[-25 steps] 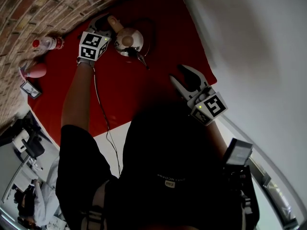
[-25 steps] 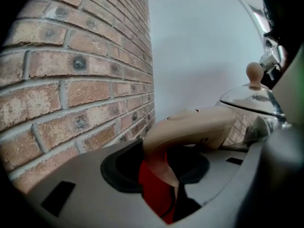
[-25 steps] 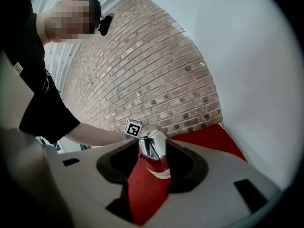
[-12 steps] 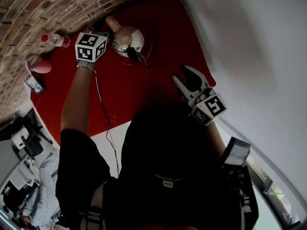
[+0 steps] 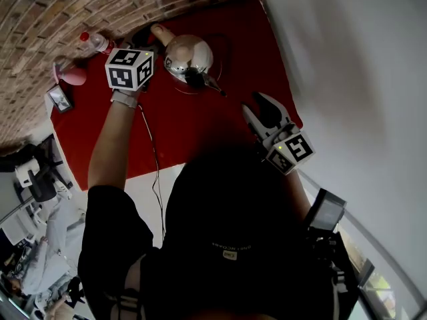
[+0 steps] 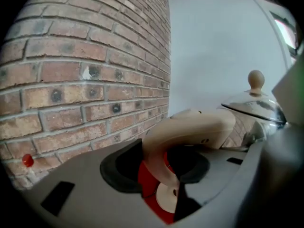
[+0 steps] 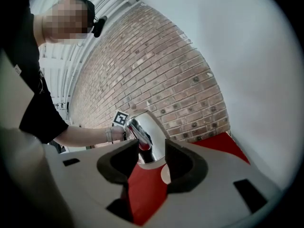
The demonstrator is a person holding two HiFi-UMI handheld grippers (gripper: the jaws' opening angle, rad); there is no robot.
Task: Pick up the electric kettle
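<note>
The electric kettle (image 5: 189,55) is shiny steel with a dark spout and a curved beige handle (image 5: 159,32). It hangs just above the red tabletop (image 5: 200,132) near the brick wall. My left gripper (image 5: 148,45) is shut on that handle. In the left gripper view the handle (image 6: 190,129) arches between the two dark pads of the left gripper (image 6: 164,167), and the kettle's lid (image 6: 251,106) with its knob shows at the right. My right gripper (image 5: 259,110) stands open with nothing in it near the table's right edge. The right gripper (image 7: 149,163) points toward the kettle (image 7: 147,132).
A plastic bottle (image 5: 93,42) with a red cap, a pink object (image 5: 72,77) and a small device (image 5: 59,97) sit at the table's far left by the brick wall (image 5: 80,5). A thin cable (image 5: 155,172) trails toward me. A white wall (image 5: 360,59) borders the right.
My left gripper has risen with the kettle in its grip, and the kettle looks larger and higher over the dark ring on the red top. The right gripper has stayed put.
</note>
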